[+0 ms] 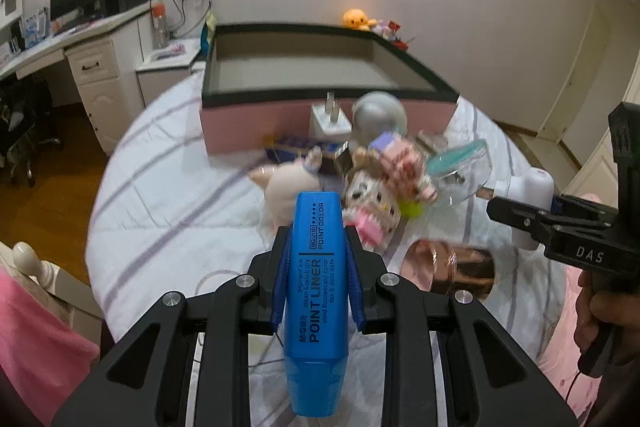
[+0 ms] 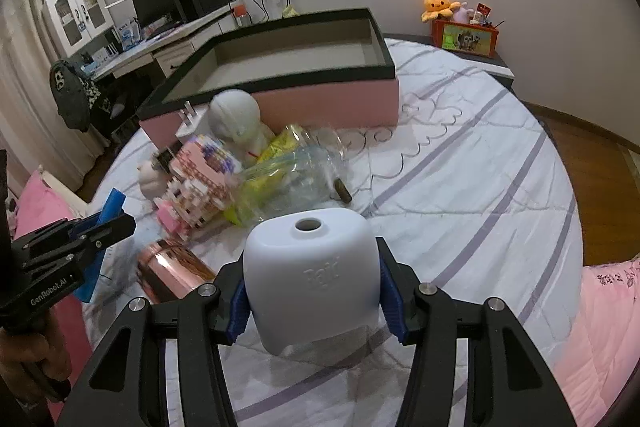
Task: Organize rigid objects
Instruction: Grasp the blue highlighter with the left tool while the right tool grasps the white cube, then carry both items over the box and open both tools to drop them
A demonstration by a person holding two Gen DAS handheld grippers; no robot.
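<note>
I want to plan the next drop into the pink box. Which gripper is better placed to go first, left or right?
Probably the left. The left gripper holds the blue highlighter pointed straight at the pink box. The right gripper, shut on the white device, sits farther right with the toy pile nearer its path.

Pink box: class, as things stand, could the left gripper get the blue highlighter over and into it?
Probably yes. The left gripper is shut on the highlighter, and the pink box stands open-topped straight ahead. The toy pile lies between them, so it would have to pass above that.
</note>
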